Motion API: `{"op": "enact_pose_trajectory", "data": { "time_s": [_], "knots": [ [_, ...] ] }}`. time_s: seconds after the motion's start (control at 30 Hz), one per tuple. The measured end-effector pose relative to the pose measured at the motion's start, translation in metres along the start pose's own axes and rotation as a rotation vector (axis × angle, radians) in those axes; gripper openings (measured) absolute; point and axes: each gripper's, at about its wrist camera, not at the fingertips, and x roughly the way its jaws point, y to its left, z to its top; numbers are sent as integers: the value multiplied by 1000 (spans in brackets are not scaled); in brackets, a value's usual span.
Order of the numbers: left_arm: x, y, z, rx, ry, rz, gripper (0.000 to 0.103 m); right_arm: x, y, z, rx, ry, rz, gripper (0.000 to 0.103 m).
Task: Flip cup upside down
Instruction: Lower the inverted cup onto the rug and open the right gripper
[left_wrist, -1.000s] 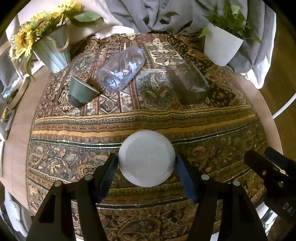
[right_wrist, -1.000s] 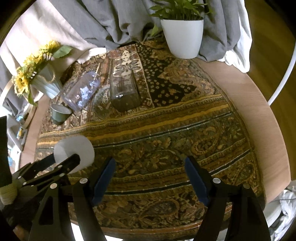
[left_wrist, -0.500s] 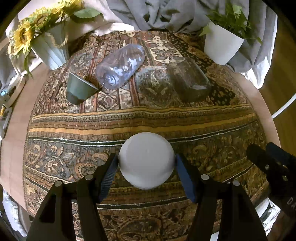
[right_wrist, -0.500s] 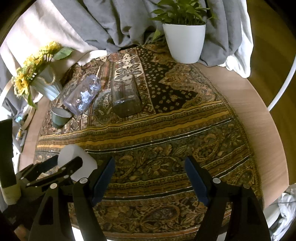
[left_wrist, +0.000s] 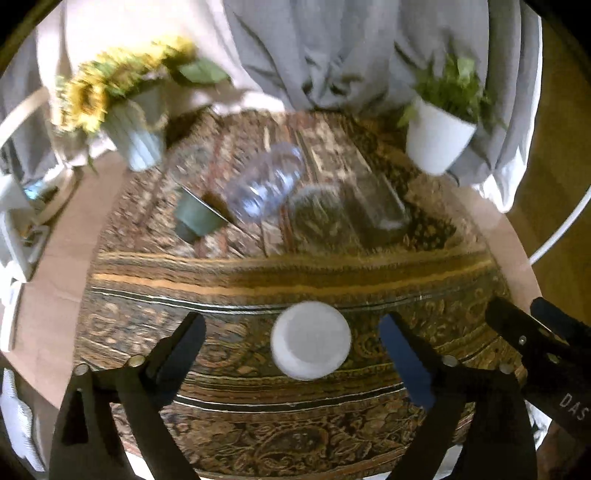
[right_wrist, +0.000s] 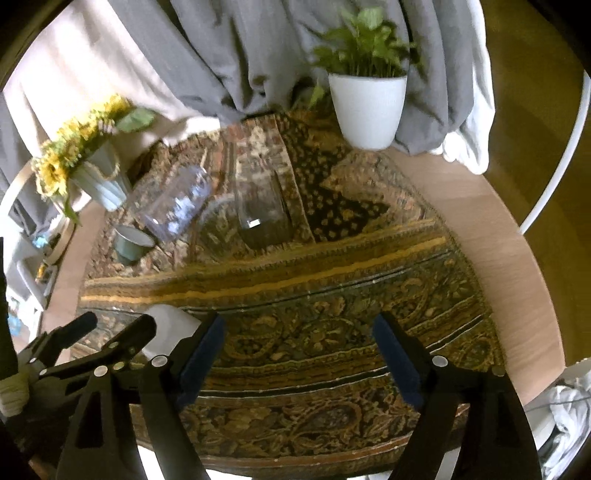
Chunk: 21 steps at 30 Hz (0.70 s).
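A white cup (left_wrist: 311, 340) stands upside down on the patterned cloth, its flat base facing up. My left gripper (left_wrist: 291, 347) is open, with its jaws apart on both sides of the cup and not touching it. In the right wrist view the cup (right_wrist: 170, 328) shows at the lower left behind the left gripper's fingers (right_wrist: 125, 339). My right gripper (right_wrist: 295, 354) is open and empty above the cloth near the table's front edge.
On the patterned cloth (left_wrist: 280, 273) at the back lie a small green cup (left_wrist: 195, 218), a clear plastic bottle (left_wrist: 266, 184) and a clear glass jar (left_wrist: 380, 203). A sunflower vase (left_wrist: 136, 136) stands back left, a white plant pot (left_wrist: 436, 140) back right. Grey fabric hangs behind.
My left gripper has opened and let go of the white cup, which now stands base up on the cloth. The left gripper has drawn back and up. The right gripper has barely moved.
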Motion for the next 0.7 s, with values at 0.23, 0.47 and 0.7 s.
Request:
{"op": "enact_pose_trajectory", "data": {
  "time_s": [0.23, 0.47, 0.7],
  "knots": [
    [-53, 28, 6, -57, -118, 55, 103, -48, 24, 5, -14, -137, 42, 91],
    [-94, 52, 0, -77, -216, 127, 103, -83, 48, -1, -36, -231, 69, 92],
    [-118, 72, -8, -87, -262, 143, 103, -103, 70, -14, -59, -276, 89, 92]
  ]
}}
